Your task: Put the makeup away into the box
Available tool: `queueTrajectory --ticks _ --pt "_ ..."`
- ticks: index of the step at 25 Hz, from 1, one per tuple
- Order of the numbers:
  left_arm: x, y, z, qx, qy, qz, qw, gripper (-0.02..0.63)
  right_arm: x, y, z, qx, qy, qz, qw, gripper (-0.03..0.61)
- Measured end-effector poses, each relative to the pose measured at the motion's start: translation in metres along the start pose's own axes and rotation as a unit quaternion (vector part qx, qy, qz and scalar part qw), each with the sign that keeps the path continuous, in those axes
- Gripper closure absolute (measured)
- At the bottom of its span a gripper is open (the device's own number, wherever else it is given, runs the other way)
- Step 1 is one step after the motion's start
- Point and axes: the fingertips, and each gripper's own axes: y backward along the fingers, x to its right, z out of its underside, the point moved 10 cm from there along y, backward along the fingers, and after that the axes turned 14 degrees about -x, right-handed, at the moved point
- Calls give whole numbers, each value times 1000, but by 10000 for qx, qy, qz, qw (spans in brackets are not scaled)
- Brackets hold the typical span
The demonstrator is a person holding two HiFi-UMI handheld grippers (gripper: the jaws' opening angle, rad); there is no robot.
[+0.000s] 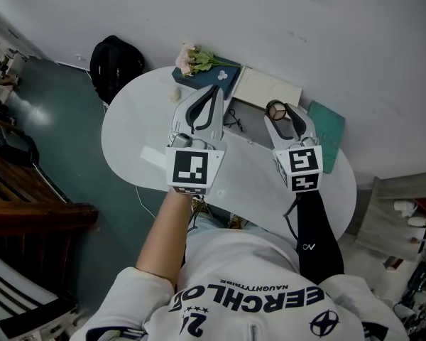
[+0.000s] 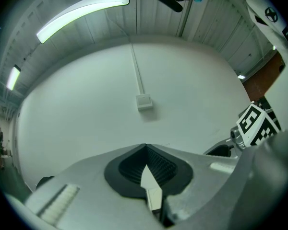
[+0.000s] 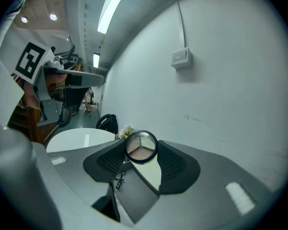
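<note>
My right gripper (image 1: 280,112) is shut on a small round makeup compact (image 1: 276,110) with a dark rim and pinkish powder, held above the white oval table (image 1: 138,116). In the right gripper view the compact (image 3: 141,147) sits clamped between the black pads (image 3: 175,166). Just beyond it, a flat cream box (image 1: 267,89) lies at the table's far edge. My left gripper (image 1: 216,89) hovers over the table's middle, tilted up toward the wall, jaws together with nothing in them (image 2: 145,146).
A dark teal book (image 1: 213,78) with a pink flower sprig (image 1: 193,59) lies left of the box, a teal pad (image 1: 328,130) right of it. A black cord (image 1: 232,119) and a white card (image 1: 155,156) lie on the table. A black backpack (image 1: 116,64) sits on the floor.
</note>
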Motion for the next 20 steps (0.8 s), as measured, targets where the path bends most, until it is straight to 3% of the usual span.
queueTrajectory --ticks 8,20 --pt "-6 -5 10 -195 -42 3 9998 612 -12 -66 49 -1124 -390 -387 9921 337" --pt "-26 -13 30 -450 59 -165 9988 612 -25 -133 95 -2180 -933 -889 9674 337"
